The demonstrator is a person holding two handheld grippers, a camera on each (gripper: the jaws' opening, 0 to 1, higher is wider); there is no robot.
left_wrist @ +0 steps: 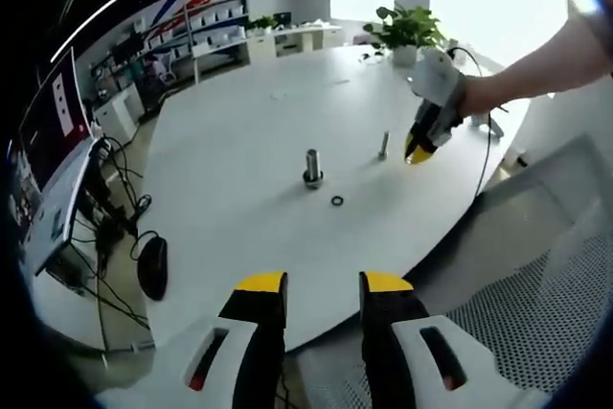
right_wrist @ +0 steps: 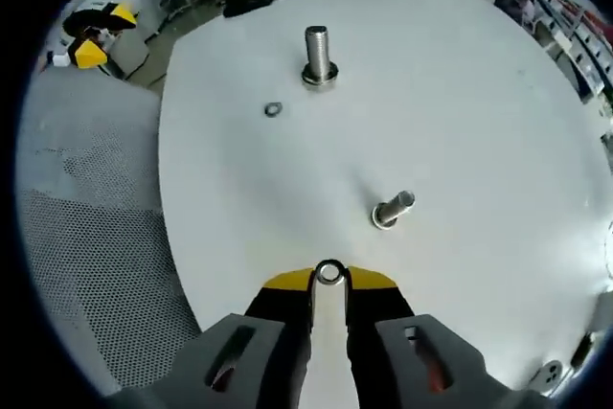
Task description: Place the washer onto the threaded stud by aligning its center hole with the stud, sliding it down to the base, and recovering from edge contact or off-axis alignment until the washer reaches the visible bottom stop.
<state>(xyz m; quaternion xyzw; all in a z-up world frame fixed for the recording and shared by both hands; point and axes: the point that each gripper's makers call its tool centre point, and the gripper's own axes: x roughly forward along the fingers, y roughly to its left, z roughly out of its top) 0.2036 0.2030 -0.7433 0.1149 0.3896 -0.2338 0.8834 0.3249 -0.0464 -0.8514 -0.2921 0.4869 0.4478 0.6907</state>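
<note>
My right gripper is shut on a small metal washer, pinched upright between its yellow tips. Just ahead of it stands a thin threaded stud on a round base, a short gap away from the washer. In the left gripper view, the same stud stands just left of the right gripper, which a person's hand holds above the table. A thicker bolt stands mid-table, with a loose washer lying flat beside it. My left gripper is open at the near table edge, holding nothing.
The round white table carries the parts. A monitor, cables and a black mouse sit at its left edge. A potted plant stands at the far side. A grey mesh chair is beside the table.
</note>
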